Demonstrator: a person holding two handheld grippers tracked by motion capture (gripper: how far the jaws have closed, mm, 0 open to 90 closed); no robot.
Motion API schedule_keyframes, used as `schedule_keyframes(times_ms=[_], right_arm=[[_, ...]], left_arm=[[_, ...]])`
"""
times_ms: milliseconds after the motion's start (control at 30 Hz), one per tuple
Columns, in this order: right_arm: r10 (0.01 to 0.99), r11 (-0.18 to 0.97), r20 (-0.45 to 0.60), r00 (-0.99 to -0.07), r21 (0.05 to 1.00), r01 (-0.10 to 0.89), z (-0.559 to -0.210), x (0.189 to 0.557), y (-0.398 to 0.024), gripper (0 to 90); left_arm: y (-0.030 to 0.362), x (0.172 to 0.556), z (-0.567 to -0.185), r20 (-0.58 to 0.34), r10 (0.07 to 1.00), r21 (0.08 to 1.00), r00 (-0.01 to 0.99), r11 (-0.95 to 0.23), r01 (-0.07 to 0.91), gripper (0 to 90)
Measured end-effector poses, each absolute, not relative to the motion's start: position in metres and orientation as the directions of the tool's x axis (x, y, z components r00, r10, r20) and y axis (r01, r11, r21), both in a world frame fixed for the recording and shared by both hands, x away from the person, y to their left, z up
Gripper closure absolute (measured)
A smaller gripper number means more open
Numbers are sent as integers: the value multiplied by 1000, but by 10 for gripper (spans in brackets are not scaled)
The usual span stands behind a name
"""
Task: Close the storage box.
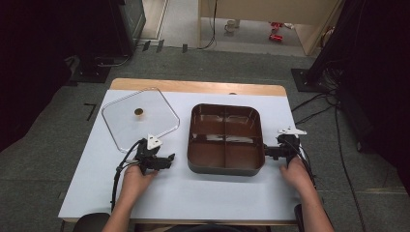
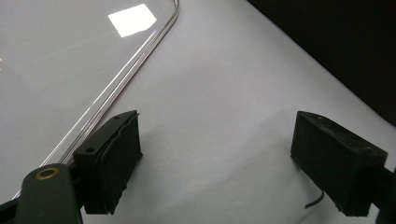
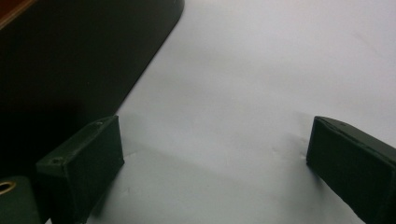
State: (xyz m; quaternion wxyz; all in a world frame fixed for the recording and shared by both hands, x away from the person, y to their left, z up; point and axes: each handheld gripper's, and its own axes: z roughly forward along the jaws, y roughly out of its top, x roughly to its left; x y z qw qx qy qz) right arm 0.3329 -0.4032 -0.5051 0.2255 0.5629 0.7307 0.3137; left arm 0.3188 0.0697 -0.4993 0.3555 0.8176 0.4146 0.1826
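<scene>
Right in the middle of the white table (image 1: pixel 193 193) sits a brown tray (image 1: pixel 225 139). It is square with round corners, and thin walls cut it into four parts. It looks smooth and shiny. At about 9 o'clock from the tray lies a clear lid (image 1: pixel 140 118), flat on the table, with a small gold knob (image 1: pixel 139 112) in its middle. A strip of bare table runs between the lid and the tray.

Down at 6 o'clock from the tray, the table is wide and bare all the way to its near edge.

The left gripper (image 1: pixel 164 162) rests on the table at 8 o'clock from the tray, just beside the lid's near corner. In the left gripper view, its two black jaws stand wide apart with bare table between them, and the lid's (image 2: pixel 70 56) curved edge passes close to one jaw.

The right gripper (image 1: pixel 271 152) sits at 3 o'clock, close to the tray's side wall. In the right gripper view, its jaws stand wide apart too, holding nothing, and the tray's (image 3: pixel 70 60) dark wall is just beside one jaw.
</scene>
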Motion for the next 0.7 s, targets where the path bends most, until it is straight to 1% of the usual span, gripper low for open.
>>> schedule_keyframes(times_ms=[267,367,433,600,633,700], right_arm=[[964,169,24,-264,712,682,-505,333,-403,31],[964,169,24,-264,712,681,-505,333,-403,31],[964,169,24,-264,712,682,-505,333,-403,31],[964,169,24,-264,712,682,-505,333,-403,31],[964,169,24,-264,712,682,-505,333,-403,31],[964,169,24,-264,712,682,-505,333,-403,31]], left_arm=[[68,319,-499,0,817,729,577,-395,559,154],[62,319,-497,2,844,714,537,-377,591,154],[59,320,-495,5,849,697,529,-382,607,155],[57,323,-490,2,843,660,538,-406,633,181],[56,326,-487,-1,831,631,556,-431,645,180],[56,327,-485,1,822,615,570,-449,648,180]])
